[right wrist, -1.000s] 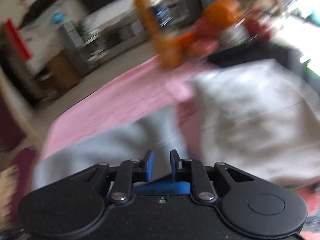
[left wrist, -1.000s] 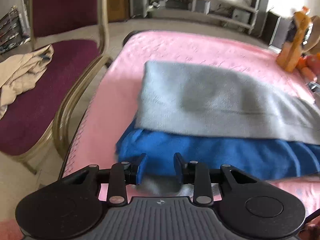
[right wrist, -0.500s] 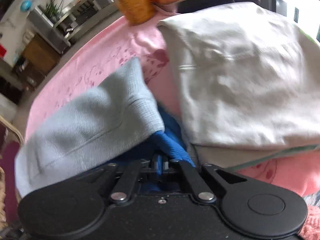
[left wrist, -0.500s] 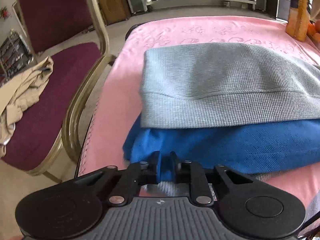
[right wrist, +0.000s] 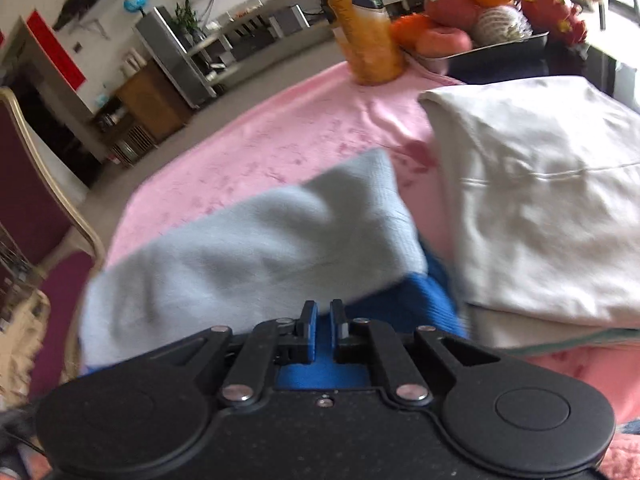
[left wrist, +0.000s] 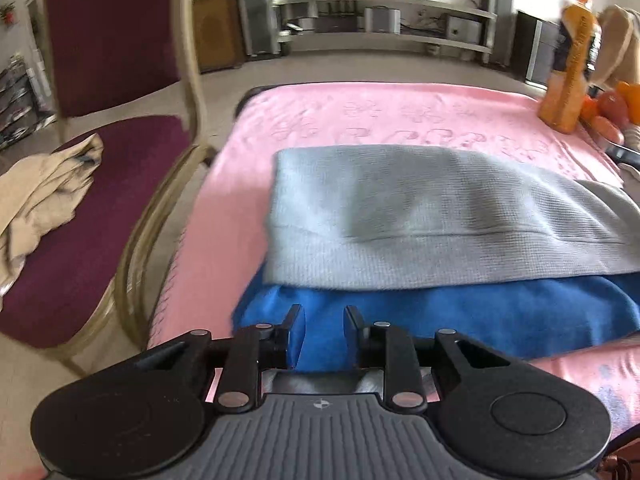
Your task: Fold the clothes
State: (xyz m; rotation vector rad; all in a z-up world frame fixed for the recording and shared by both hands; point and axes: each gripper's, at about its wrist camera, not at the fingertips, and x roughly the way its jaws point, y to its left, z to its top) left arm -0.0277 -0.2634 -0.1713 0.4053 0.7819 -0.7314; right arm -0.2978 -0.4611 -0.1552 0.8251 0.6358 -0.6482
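A grey knit garment [left wrist: 400, 208] lies folded over a blue garment [left wrist: 460, 312] on the pink tablecloth [left wrist: 360, 112]. My left gripper [left wrist: 323, 320] is open at the blue garment's near left edge, with blue cloth between its fingers. In the right wrist view the grey garment [right wrist: 248, 256] covers the blue garment [right wrist: 416, 304]. My right gripper [right wrist: 323, 314] is open a narrow gap over the blue cloth at its near right end.
A folded white garment [right wrist: 540, 208] lies to the right. An orange juice bottle [right wrist: 364, 28] and a fruit tray [right wrist: 480, 8] stand at the far right. A maroon chair [left wrist: 92, 184] with beige cloth [left wrist: 44, 188] stands left of the table.
Both grippers were shut on the blue garment half a second ago and have opened. The left gripper has pulled back slightly toward the near edge.
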